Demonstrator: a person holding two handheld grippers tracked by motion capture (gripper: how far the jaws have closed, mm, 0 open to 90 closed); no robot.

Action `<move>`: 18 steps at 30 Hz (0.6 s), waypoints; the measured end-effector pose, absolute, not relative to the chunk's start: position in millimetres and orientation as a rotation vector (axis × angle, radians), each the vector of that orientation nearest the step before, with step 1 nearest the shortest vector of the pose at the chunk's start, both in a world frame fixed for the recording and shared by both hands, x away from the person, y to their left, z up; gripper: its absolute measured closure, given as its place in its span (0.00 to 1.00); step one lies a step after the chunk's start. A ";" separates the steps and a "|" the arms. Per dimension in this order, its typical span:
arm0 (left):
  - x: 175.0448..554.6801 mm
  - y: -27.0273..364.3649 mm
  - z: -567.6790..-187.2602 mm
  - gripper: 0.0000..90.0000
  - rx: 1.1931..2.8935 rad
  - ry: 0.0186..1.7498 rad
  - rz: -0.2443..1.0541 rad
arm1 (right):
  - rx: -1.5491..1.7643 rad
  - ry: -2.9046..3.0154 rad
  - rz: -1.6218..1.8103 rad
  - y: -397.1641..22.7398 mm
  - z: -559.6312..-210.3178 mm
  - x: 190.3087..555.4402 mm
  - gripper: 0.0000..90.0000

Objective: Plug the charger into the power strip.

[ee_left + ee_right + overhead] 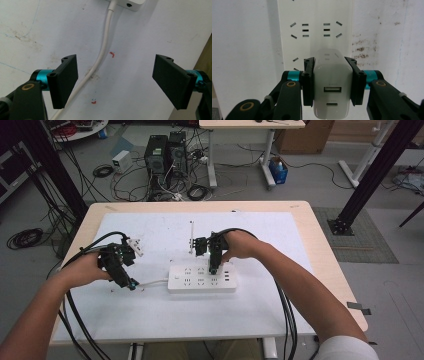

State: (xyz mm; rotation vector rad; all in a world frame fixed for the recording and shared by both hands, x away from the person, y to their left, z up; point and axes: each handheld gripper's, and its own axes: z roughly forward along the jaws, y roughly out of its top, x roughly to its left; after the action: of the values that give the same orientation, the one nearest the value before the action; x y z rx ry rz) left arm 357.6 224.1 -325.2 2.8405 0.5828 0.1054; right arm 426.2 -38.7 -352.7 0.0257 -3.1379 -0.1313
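right claw: clamps white charger, two ports facing camera | left claw: open above cord

Left gripper: two flat black rectangular jaws, matte plastic, a small screw hole at each top corner. Each jaw sits on a teal anodised collar. Black link arms below, with brass-coloured pivot bushings.

Right gripper: same build, with black jaws, teal collars, black linkage and brass-ringed pivots; a pale band wraps each link arm.

High view: both gripper bodies are black and blocky. A bundle of black cables trails from each, running along the forearm. Forearms bare; a white short sleeve shows at the right arm.
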 end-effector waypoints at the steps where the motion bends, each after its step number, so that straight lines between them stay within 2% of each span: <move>1: 357.5 224.0 -325.4 0.23 2.838 0.585 0.105 | 0.039 -3.145 -0.115 -37.3 -354.7 425.6 0.69; 18: 356.2 224.8 -331.1 0.23 2.839 0.579 0.084 | 0.038 -3.207 -0.051 -30.1 -364.0 415.8 0.70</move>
State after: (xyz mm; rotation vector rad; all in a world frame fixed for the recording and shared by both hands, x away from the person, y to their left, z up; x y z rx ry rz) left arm 356.2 224.8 -331.1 2.8392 0.5787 0.0838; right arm 415.8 -30.1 -364.0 0.0376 -3.2073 -0.0507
